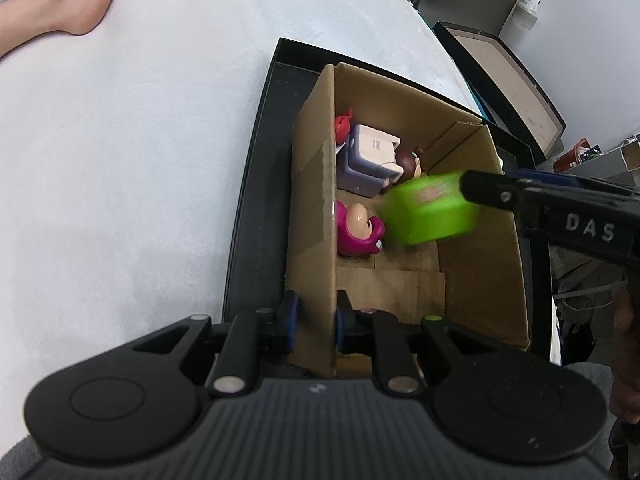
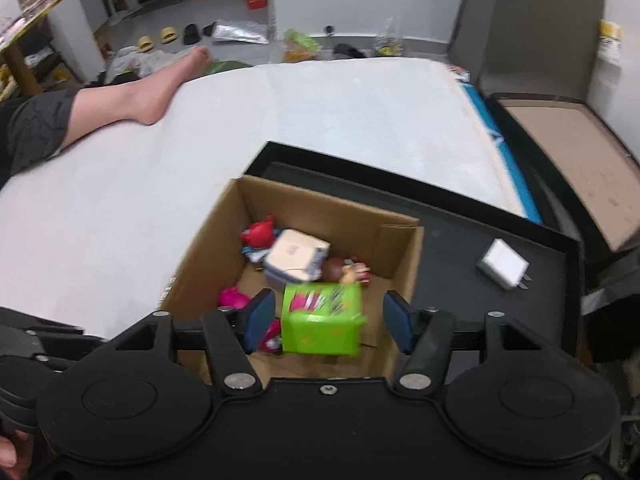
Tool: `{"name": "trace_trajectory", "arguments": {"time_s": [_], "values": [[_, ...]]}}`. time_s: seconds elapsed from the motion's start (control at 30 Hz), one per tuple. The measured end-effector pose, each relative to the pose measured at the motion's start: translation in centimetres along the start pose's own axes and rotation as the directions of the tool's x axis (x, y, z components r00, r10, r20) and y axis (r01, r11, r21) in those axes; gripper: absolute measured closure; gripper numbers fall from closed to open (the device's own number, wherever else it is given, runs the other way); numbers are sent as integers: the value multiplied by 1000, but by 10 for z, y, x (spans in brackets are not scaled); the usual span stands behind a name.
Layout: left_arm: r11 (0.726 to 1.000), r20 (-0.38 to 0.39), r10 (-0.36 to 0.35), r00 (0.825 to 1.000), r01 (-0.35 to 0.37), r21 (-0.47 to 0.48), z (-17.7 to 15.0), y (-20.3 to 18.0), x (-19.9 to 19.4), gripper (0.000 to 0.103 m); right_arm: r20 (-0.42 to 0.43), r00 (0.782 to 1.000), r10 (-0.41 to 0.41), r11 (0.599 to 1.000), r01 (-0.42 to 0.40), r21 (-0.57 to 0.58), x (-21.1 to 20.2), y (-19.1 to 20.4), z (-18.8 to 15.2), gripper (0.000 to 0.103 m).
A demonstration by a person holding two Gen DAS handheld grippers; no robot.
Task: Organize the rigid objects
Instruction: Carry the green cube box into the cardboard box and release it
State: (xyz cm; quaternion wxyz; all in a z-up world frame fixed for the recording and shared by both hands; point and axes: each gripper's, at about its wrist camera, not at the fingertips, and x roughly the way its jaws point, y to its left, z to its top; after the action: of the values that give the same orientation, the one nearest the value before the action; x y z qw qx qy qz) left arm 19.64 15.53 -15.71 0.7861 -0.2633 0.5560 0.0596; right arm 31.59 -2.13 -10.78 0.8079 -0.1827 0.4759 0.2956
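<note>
In the left wrist view, the left gripper [image 1: 314, 322] is sitting at six o'clock with its jaws clamped on the near wall of the cardboard box [image 1: 316, 184], steadying it inside the black tray [image 1: 256, 176] on the white bed [image 1: 140, 140]. At about three o'clock the right gripper [image 1: 472, 190] is reaching in over the box, and the green cube [image 1: 430, 210] is blurring just off its tip, above a pink toy [image 1: 358, 232] and a lilac case [image 1: 372, 158]. In the right wrist view, the right gripper [image 2: 328, 320] is holding its jaws apart, with the cube at six o'clock between the pads but touching neither; it looks released and dropping into the box. A white charger [image 2: 502, 264] is lying on the tray at three o'clock, outside the box, likely the next piece to collect. To finish this step well, the left jaws should be keeping their pinch on the wall so the box does not tip, while the right one is lifting straight up, clear of the rim, before swinging toward the charger.
</note>
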Motion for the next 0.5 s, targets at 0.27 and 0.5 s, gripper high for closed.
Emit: {"name": "trace_trajectory", "arguments": {"time_s": [0.27, 0.5], "values": [[1000, 2, 8, 1000, -8, 4, 0, -1, -1, 85, 31, 998, 54, 988, -58, 146, -35, -40, -17, 33], [1000, 0, 21, 1000, -21, 16, -1, -6, -1, 85, 24, 998, 60, 978, -63, 200, -43, -65, -43, 33]]}}
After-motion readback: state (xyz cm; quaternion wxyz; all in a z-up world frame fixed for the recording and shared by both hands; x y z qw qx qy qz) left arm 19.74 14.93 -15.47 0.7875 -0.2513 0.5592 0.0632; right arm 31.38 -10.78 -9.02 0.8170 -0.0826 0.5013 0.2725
